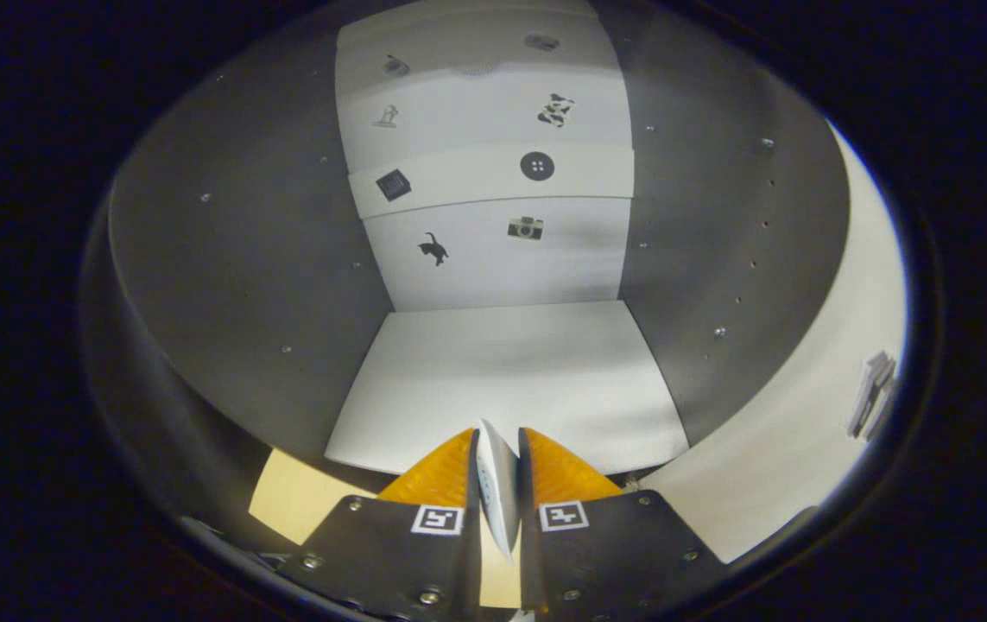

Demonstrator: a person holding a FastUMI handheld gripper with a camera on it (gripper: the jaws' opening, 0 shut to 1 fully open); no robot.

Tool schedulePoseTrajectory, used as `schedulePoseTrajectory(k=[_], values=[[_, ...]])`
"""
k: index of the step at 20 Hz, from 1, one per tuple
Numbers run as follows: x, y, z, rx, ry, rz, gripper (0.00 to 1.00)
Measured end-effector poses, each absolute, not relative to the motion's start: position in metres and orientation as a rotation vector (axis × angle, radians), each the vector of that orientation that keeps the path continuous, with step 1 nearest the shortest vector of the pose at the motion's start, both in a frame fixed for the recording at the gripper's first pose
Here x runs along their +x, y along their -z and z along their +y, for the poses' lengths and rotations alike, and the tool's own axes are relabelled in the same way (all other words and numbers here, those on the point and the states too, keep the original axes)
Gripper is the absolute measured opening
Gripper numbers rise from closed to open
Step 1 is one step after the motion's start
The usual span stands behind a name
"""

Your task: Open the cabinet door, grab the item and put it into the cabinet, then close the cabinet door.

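Here, left to right: grey left inner wall of open cabinet standing beside white floor panel. Gripper sitting at cabinet mouth, fingers pressing both sides of thin white flat item, holding it upright on edge just over panel's front edge. White back wall with small black stickers lying beyond. White open door with grey handle hanging right.

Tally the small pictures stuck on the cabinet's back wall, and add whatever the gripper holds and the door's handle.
Pictures on the back wall: 8
Thin flat white item pinched in the gripper: 1
Handle on the open door: 1
Total: 10
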State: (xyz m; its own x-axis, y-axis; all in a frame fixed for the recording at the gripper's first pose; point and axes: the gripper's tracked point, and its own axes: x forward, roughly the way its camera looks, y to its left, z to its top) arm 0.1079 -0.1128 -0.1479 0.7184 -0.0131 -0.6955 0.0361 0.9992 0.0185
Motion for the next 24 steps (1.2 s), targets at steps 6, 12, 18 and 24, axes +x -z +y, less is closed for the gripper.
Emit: schedulePoseTrajectory(k=[6, 12, 18, 24], values=[[0.126, 0.169, -0.124, -0.004, 0.050, 0.838, 0.18], [0.129, 0.182, -0.116, -0.048, 0.029, 0.870, 0.18], [0.136, 0.185, -0.110, -0.023, 0.011, 0.887, 0.18], [0.141, 0.184, -0.107, -0.028, 0.010, 0.872, 0.18]])
